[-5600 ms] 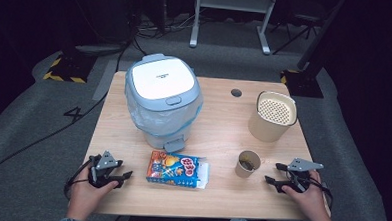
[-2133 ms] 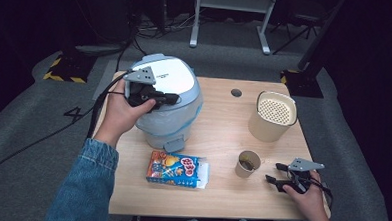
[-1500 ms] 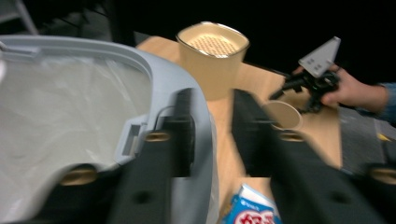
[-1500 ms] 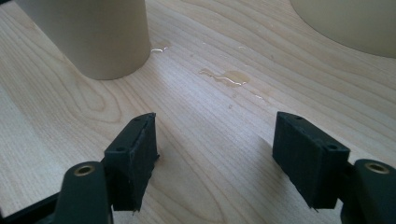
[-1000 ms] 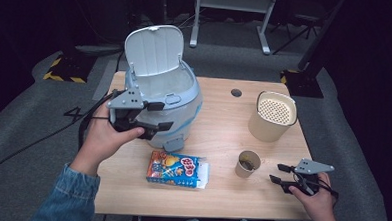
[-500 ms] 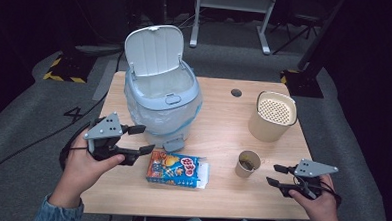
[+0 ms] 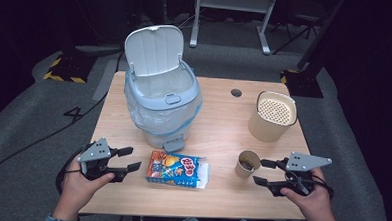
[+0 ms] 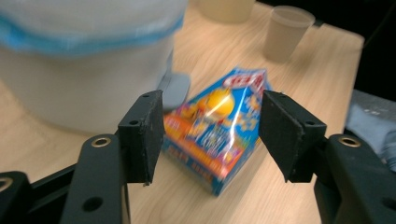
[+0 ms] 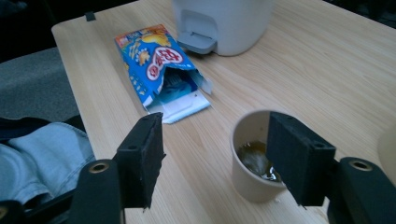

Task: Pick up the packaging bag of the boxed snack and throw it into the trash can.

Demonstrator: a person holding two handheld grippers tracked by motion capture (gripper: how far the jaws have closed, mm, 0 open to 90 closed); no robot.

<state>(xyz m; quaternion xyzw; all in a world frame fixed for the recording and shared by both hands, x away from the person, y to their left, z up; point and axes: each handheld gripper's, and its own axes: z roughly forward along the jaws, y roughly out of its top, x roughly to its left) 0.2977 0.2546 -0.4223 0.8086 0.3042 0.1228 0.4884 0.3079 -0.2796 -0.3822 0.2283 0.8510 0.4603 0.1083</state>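
A pale blue pedal bin (image 7: 161, 106) with a plastic liner stands on the table's left half, its lid up. In front of it lies a colourful snack box (image 7: 176, 169), its open flap to the right. My left gripper (image 7: 132, 158) is open just left of the box, and in the left gripper view it (image 8: 215, 133) frames the box (image 8: 219, 116) without touching it. A paper cup (image 7: 246, 164) with brown dregs stands to the right. My right gripper (image 7: 260, 172) is open beside the cup, which sits (image 9: 254, 163) by the right jaw in the right gripper view.
A beige container (image 7: 271, 116) with a perforated lid stands at the back right. The bin's pedal (image 7: 173, 144) points toward the snack box. A cable hole (image 7: 236, 93) is in the wooden table (image 7: 218, 126). The near table edge lies just under both hands.
The left gripper went up to the bin, whose lid now stands up. It has since come back down to the near-left edge beside the snack box. The right gripper barely moved.
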